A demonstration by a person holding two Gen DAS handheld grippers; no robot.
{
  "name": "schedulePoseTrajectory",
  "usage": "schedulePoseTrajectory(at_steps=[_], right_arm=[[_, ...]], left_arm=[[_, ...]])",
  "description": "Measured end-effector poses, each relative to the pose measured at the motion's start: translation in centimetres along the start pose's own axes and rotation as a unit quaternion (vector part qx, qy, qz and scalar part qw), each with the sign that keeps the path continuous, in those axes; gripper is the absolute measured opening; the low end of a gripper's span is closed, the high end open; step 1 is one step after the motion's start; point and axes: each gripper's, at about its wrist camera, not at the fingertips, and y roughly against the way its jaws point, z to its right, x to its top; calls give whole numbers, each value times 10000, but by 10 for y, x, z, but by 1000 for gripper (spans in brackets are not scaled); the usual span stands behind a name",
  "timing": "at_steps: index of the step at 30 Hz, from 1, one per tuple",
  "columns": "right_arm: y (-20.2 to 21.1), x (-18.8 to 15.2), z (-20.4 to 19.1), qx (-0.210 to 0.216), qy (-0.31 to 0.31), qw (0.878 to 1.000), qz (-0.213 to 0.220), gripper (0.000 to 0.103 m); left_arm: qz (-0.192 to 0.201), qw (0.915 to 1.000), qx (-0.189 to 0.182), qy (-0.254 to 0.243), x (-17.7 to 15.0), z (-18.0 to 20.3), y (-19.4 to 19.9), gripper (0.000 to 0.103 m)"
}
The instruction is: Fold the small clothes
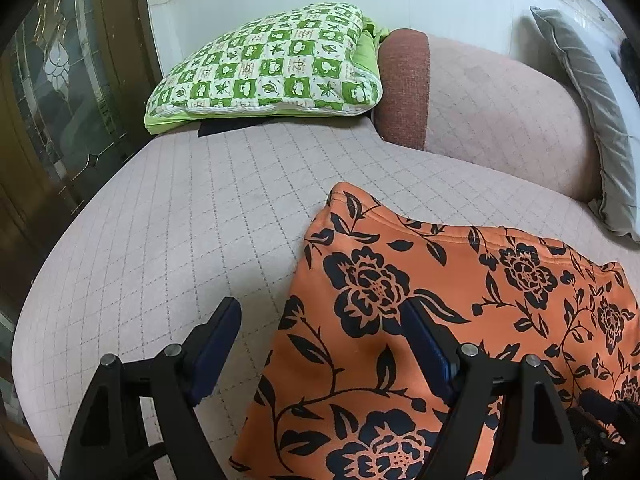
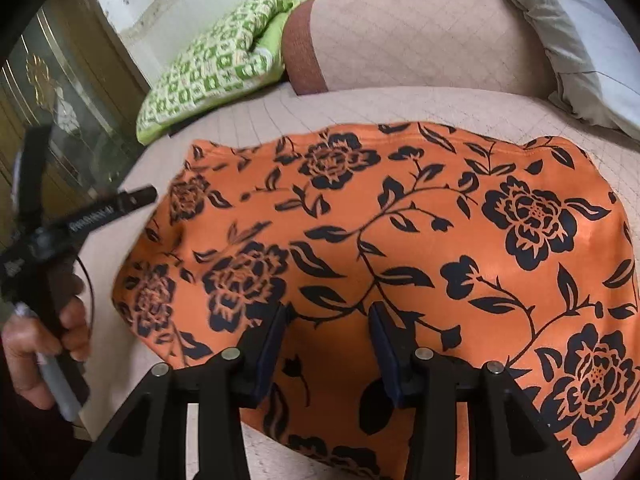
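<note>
An orange garment with black flowers (image 1: pixel 420 320) lies flat on the quilted pink sofa seat (image 1: pixel 180 240); it also shows in the right wrist view (image 2: pixel 400 240). My left gripper (image 1: pixel 320 316) is open, its jaws straddling the garment's left edge, holding nothing. My right gripper (image 2: pixel 330 316) is open above the garment's near edge, empty. The left gripper also shows at the left of the right wrist view (image 2: pixel 132 198), held by a hand (image 2: pixel 36 352).
A green checked pillow (image 1: pixel 272 64) lies at the back of the seat against the white wall. A pink and brown backrest cushion (image 1: pixel 480 100) stands behind the garment. A grey pillow (image 1: pixel 592 112) leans at the right. A glass-fronted cabinet (image 1: pixel 60 80) stands left.
</note>
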Motion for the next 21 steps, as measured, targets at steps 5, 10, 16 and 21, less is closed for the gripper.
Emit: schedulePoseTrajectory(at_steps=[5, 10, 16, 21], right_arm=[[-8, -2, 1, -76, 40, 9998, -158, 47], [-4, 0, 2, -80, 86, 9999, -97, 47], [15, 11, 33, -444, -374, 9979, 285, 47], [9, 12, 61, -677, -828, 9942, 139, 47]], left_arm=[[-5, 10000, 14, -21, 0, 0, -2, 82], [-11, 10000, 35, -49, -1, 1, -3, 82], [-44, 10000, 41, -49, -1, 1, -5, 82], [-653, 9972, -22, -364, -11, 14, -29, 82]])
